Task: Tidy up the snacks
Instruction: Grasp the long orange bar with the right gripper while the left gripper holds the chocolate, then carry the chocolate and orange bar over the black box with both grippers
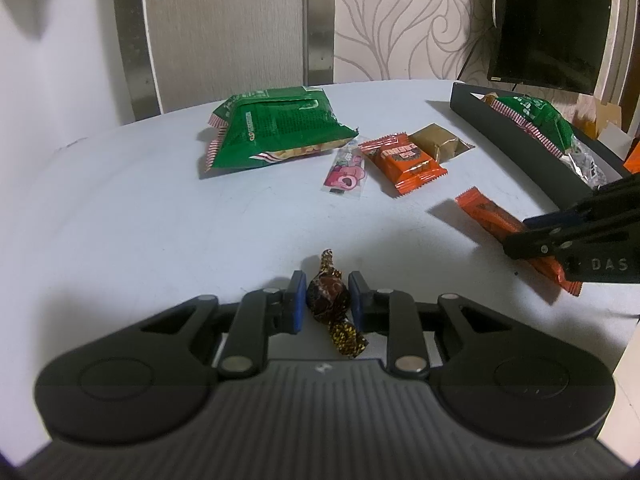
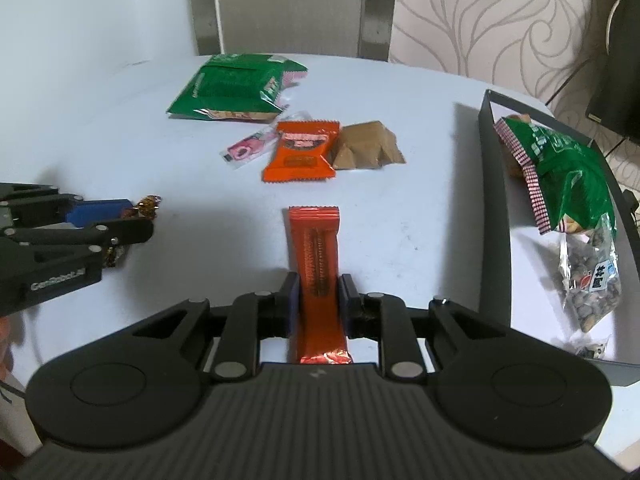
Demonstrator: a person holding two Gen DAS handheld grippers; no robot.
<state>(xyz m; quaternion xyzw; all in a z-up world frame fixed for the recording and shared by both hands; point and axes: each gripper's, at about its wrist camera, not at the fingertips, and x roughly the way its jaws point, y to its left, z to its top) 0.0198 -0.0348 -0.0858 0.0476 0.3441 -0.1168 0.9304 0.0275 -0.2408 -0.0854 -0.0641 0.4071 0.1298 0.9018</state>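
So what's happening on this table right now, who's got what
A person is sorting snacks with two handheld grippers. The left gripper is closed on a dark twist-wrapped candy, and the right gripper is closed on a long orange bar. Waiting on the white table are a green bag, a pink candy packet, an orange packet and a tan packet. The black tray already holds another green bag and a clear packet of seeds.

White round table, patterned swirl wallpaper, black monitor, grey vertical wall panel
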